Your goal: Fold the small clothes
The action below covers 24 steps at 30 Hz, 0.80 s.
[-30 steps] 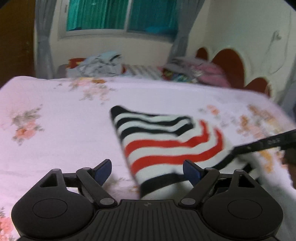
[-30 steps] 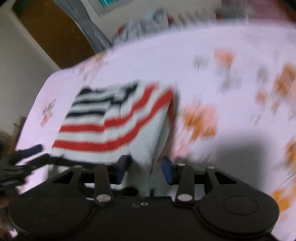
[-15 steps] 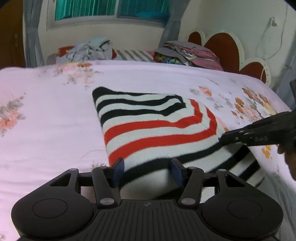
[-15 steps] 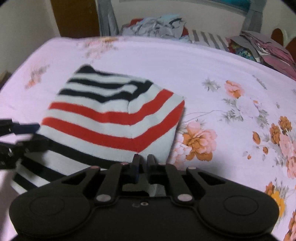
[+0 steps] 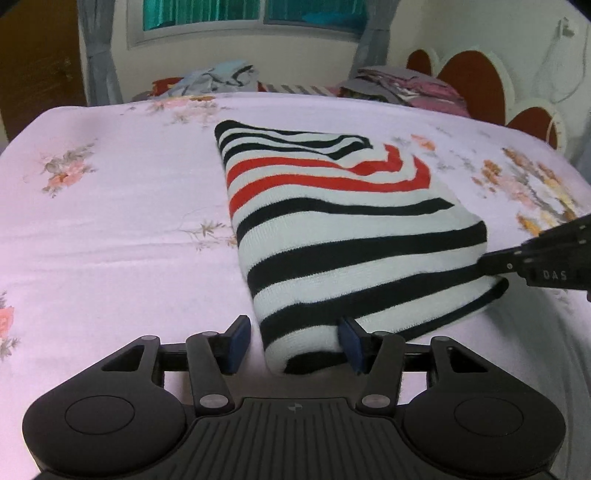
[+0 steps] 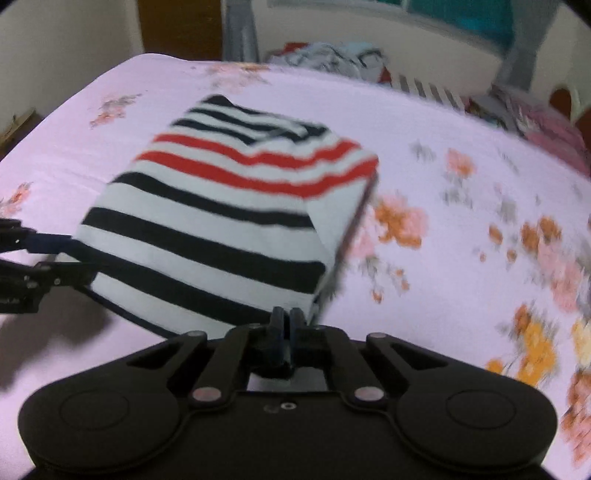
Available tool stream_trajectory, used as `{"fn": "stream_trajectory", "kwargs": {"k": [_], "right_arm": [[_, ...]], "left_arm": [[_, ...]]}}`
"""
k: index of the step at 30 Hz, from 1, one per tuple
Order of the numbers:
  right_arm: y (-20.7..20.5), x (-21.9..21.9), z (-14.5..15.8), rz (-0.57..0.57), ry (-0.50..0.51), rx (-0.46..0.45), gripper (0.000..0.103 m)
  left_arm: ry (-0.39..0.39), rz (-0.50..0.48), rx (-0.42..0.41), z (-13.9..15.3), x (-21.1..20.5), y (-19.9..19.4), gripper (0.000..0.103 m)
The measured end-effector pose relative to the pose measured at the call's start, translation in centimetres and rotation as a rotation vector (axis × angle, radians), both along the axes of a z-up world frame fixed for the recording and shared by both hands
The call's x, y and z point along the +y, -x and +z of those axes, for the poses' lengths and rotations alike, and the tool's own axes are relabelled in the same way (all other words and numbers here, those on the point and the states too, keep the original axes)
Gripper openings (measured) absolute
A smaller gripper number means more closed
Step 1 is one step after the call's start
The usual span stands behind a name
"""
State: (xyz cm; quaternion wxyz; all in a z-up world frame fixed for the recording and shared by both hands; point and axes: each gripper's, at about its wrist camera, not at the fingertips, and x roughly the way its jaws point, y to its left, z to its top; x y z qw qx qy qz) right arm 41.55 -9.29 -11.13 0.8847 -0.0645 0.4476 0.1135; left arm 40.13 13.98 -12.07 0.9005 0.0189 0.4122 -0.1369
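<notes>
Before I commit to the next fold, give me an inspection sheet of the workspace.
Surface: pink floral bed sheet, smooth.
Job's things: striped sweater, folded, lying flat.
Clutter: loose clothes heap and a folded stack at the far edge.
Grippers: left tongs open, have just been closing, with the sweater's near corner between them; one pad touches the fabric, the other is clear. Right tongs shut at the sweater's other near corner; pinched fabric cannot be confirmed.
Cables: white cable hanging on the wall.
Surroundings: window, headboard, wooden door.
</notes>
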Motion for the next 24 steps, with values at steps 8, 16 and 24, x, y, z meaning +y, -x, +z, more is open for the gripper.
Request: {"fn": "stream_trajectory", "kwargs": {"k": [8,16,24], "right_arm": [[3.7,-1.8,2.3,-0.037,-0.035,-0.068,0.011],[10.2,-3.5,5.2,-0.057,-0.051,-0.148,0.024],[18.6,-5.7,8.1,-0.108,-0.067,-0.243,0.078]], "left_arm": [[-0.033,0.047,-0.054,2.2,-0.9,2.8,0.053],[-0.036,0.085,-0.123,4.6,-2.5,9.5,0.053],[-0.031,0.112,-0.218,8.2,-4.0,17.5,0.092]]}}
